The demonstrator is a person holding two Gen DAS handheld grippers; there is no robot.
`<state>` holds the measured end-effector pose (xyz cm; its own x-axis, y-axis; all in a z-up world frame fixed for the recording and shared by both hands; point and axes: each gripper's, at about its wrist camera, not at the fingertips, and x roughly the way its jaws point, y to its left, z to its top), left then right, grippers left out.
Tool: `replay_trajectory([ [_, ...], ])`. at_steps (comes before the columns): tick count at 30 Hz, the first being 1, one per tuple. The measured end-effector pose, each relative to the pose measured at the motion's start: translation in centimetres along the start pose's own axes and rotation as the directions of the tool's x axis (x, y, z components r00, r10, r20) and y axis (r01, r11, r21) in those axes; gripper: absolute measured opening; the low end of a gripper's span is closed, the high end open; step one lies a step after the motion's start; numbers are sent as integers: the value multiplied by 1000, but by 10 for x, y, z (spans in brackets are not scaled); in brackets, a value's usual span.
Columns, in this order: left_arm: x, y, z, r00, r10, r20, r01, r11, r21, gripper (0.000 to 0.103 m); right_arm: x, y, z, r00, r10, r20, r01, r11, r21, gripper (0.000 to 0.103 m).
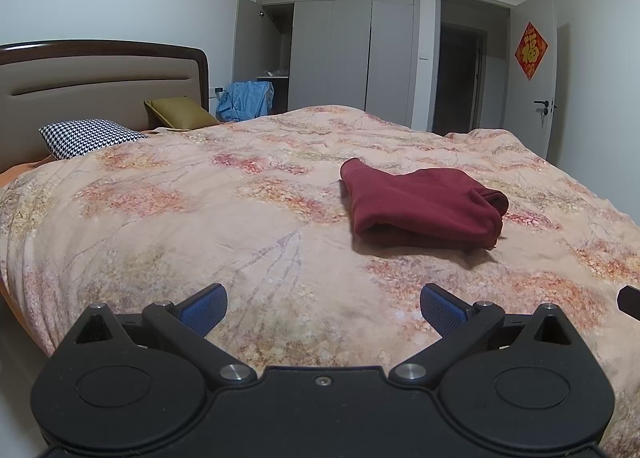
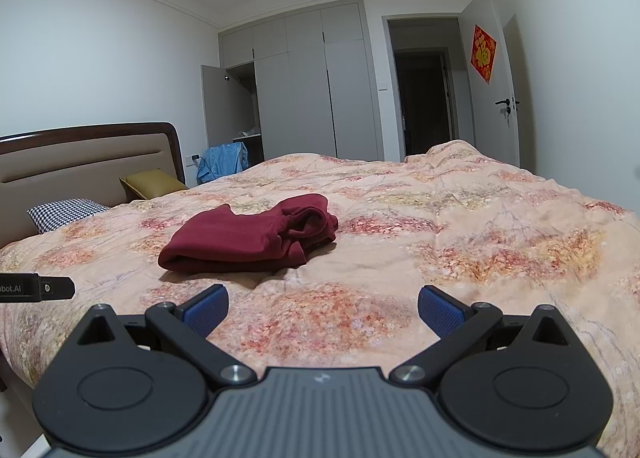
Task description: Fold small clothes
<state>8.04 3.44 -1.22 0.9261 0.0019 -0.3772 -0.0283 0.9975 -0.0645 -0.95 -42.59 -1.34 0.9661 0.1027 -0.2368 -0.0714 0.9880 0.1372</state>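
While the dark red garment [image 1: 424,206] is lying folded on the floral bedspread [image 1: 200,218], we are holding the left gripper [image 1: 323,308] and the right gripper [image 2: 323,308] over the near edge, well apart from it, each with blue pads [image 2: 206,310] spread wide and gripping nothing.

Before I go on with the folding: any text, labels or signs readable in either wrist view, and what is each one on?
"福": gold character on the red diamond decoration on the open door.
"obot.AI": partial print, cut off by the picture edge, on the left gripper's black body in the right wrist view.
Smaller markings on the decoration: too blurred to read.
Nothing else is legible.
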Motion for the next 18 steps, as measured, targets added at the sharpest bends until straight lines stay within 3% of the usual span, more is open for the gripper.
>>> replay_trajectory([
  [18, 2, -2, 0, 998, 63, -21, -63, 998, 14, 102, 1, 0, -2, 1000, -3, -6, 3, 1000, 4, 103],
])
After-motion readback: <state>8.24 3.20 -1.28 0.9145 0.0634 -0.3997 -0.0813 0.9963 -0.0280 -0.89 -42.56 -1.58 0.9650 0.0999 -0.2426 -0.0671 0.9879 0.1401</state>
